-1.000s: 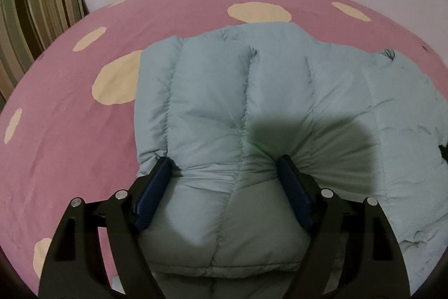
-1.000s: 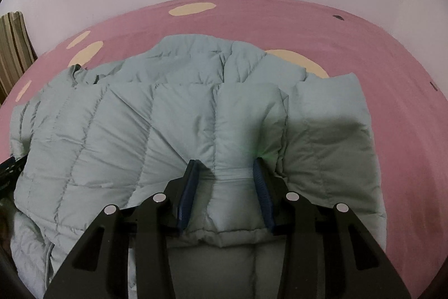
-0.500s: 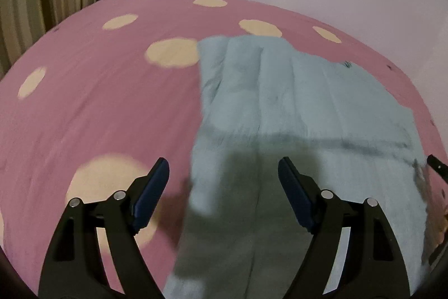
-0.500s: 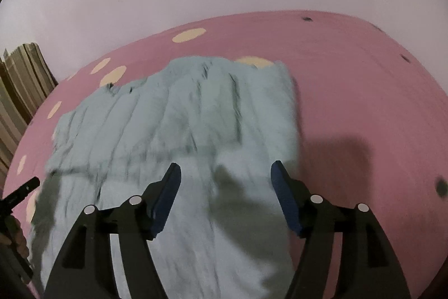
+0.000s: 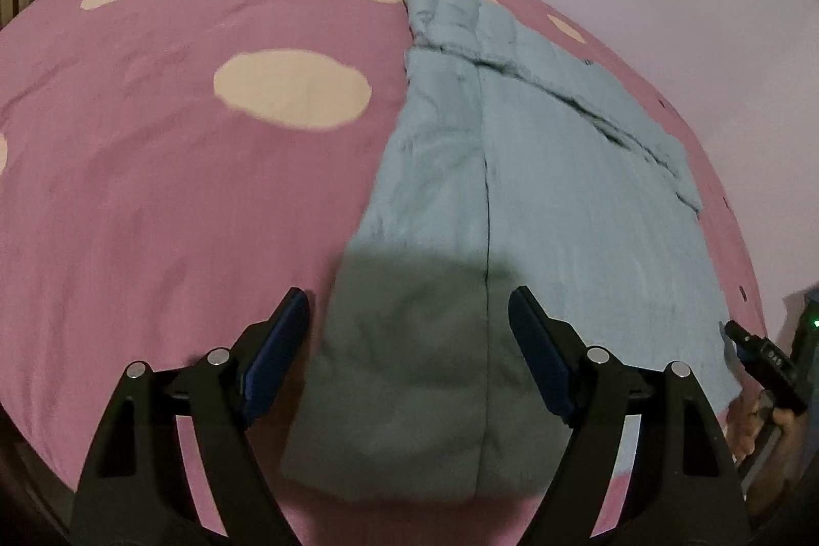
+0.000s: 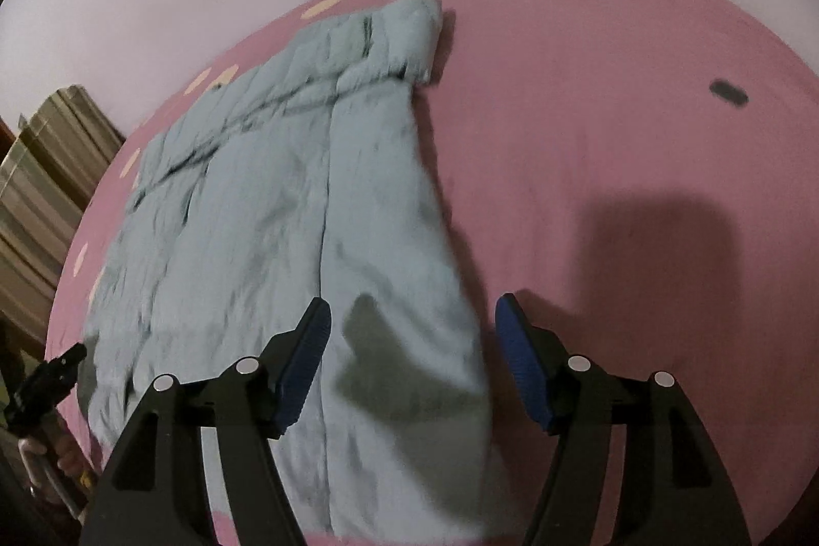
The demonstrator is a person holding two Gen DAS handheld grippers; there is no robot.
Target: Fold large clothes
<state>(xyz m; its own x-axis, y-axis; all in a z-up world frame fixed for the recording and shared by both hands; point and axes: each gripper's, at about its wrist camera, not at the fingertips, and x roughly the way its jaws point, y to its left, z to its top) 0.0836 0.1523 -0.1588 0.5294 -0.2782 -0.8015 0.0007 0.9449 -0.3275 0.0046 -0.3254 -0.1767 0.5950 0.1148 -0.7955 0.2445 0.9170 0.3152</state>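
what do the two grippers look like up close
Both match: the left gripper and right gripper have black angular plastic fingers with cut-out slots, round silver screw heads on the knuckles, and ribbed dark blue pads on the inner faces. No cables or sleeves show.

The jacket [image 5: 537, 198] was soft, matt quilted cloth. The bedsheet [image 5: 169, 188] was smooth matt cotton-like cloth. Gripper pads [image 6: 302, 367] looked ribbed, rubbery.
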